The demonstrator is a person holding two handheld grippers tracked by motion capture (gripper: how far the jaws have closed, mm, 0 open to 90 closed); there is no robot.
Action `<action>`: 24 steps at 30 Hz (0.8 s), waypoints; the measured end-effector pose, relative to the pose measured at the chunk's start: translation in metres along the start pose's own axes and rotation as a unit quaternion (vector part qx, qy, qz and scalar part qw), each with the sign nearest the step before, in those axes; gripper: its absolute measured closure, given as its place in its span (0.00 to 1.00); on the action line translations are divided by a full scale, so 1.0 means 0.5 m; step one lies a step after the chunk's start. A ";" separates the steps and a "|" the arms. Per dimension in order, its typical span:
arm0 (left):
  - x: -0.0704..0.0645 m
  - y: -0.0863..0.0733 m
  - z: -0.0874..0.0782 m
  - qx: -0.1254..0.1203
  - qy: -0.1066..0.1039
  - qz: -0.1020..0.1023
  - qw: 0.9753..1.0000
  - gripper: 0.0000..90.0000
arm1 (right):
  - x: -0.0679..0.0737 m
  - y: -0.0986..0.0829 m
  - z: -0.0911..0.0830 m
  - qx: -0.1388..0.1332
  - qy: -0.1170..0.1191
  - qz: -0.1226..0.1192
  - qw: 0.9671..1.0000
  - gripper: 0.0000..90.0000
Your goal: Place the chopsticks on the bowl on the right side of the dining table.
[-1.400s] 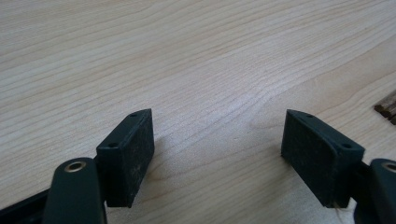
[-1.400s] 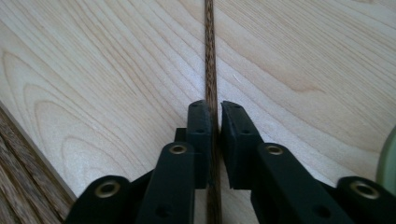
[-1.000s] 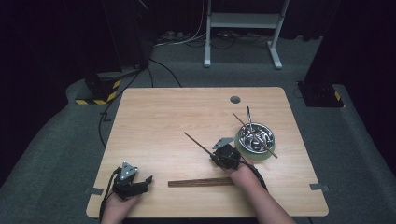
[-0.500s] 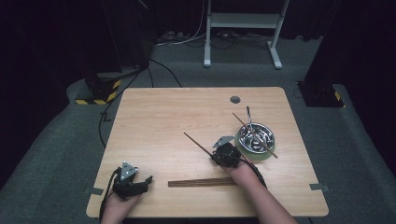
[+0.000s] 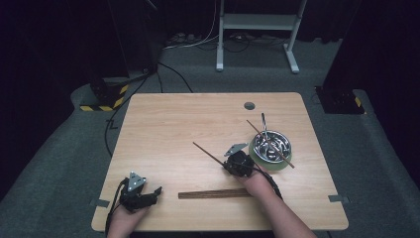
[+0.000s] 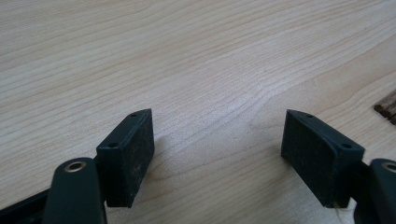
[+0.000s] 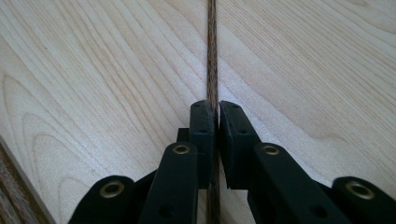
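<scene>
A thin dark wooden chopstick (image 5: 208, 153) lies slanted on the table, running up-left from my right gripper (image 5: 233, 162). In the right gripper view the jaws are shut on the chopstick (image 7: 212, 60), which runs straight ahead between them from my right gripper (image 7: 216, 109). A metal bowl (image 5: 270, 146) with a green base stands just right of that gripper and holds another chopstick (image 5: 267, 141) and metal utensils. My left gripper (image 5: 156, 191) rests near the front left corner, open; the left gripper (image 6: 217, 140) has bare wood between its jaws.
A bundle of dark chopsticks (image 5: 214, 194) lies flat near the front edge between the two hands; its end (image 6: 386, 103) shows at the right of the left gripper view. A round cable hole (image 5: 249, 105) sits at the table's back.
</scene>
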State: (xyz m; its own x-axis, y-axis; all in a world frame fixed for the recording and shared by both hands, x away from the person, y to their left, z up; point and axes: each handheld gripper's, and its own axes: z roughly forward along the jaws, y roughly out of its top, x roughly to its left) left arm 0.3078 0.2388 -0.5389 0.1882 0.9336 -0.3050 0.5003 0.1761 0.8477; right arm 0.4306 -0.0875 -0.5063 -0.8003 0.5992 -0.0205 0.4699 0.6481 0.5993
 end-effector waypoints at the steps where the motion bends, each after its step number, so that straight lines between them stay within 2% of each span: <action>1: 0.000 0.000 0.000 0.000 0.000 0.000 1.000 0.28 | -0.002 0.002 0.000 0.001 0.001 -0.002 1.000 0.93; 3: 0.000 0.000 0.000 0.001 0.000 0.000 1.000 0.28 | -0.002 0.006 -0.003 0.004 -0.001 0.001 1.000 0.93; 7: 0.000 0.000 0.000 0.000 0.000 0.000 1.000 0.28 | -0.005 0.011 -0.019 -0.011 0.000 0.010 1.000 0.93; 11: 0.000 0.000 0.000 0.001 0.000 0.000 1.000 0.28 | 0.005 0.009 -0.042 -0.017 -0.017 -0.005 1.000 0.93; 15: -0.001 -0.001 -0.001 0.000 -0.001 0.000 1.000 0.28 | 0.008 0.006 -0.053 -0.021 -0.022 -0.011 0.999 0.93; 16: 0.001 -0.001 -0.002 0.004 -0.001 0.008 1.000 0.28 | 0.010 0.004 -0.061 -0.023 -0.022 -0.012 0.999 0.93; 18: 0.001 -0.001 -0.003 0.005 -0.001 0.008 1.000 0.28 | 0.011 0.003 -0.063 -0.024 -0.023 -0.012 0.999 0.93; 19: 0.001 0.000 -0.003 0.005 -0.001 0.008 1.000 0.28 | 0.012 0.002 -0.068 -0.029 -0.032 -0.015 0.999 0.93; 21: -0.002 -0.001 0.000 -0.004 -0.002 -0.005 1.000 0.28 | 0.011 0.000 -0.084 -0.038 -0.029 -0.010 0.999 0.93; 24: 0.000 -0.001 -0.001 0.000 -0.002 0.004 1.000 0.28 | 0.008 -0.002 -0.094 -0.042 -0.034 -0.007 0.999 0.93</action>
State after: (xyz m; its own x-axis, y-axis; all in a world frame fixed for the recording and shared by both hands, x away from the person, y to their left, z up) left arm 0.3070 0.2388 -0.5388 0.1948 0.9337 -0.3005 0.4989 0.1695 0.8499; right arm 0.4093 -0.1077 -0.4691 -0.7790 0.6217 -0.0818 0.4227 0.6170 0.6639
